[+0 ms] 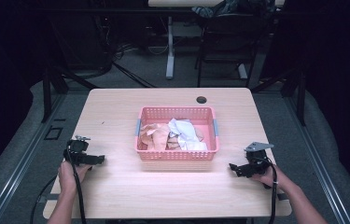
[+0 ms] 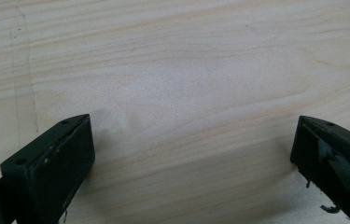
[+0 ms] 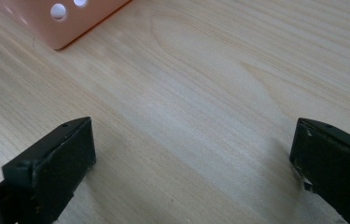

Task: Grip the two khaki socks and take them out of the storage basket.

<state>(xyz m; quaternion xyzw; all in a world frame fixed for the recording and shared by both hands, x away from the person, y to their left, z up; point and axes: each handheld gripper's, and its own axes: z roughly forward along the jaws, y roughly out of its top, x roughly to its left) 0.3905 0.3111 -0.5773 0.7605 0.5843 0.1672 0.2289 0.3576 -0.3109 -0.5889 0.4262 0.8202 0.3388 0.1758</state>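
left gripper and right gripper, jaws spread and empty, rest on the table flanking the pink basket; its crumpled cloths overlap, shapes indistinct; the right gripper view crops the basket to one corner.

Pink basket cropped to one corner, its cloths' shapes unclear

Lab or recording room, pale wood table on grey carpet, black curtains at both sides, metal rails along the floor, loose cables and desk legs behind, lit from above
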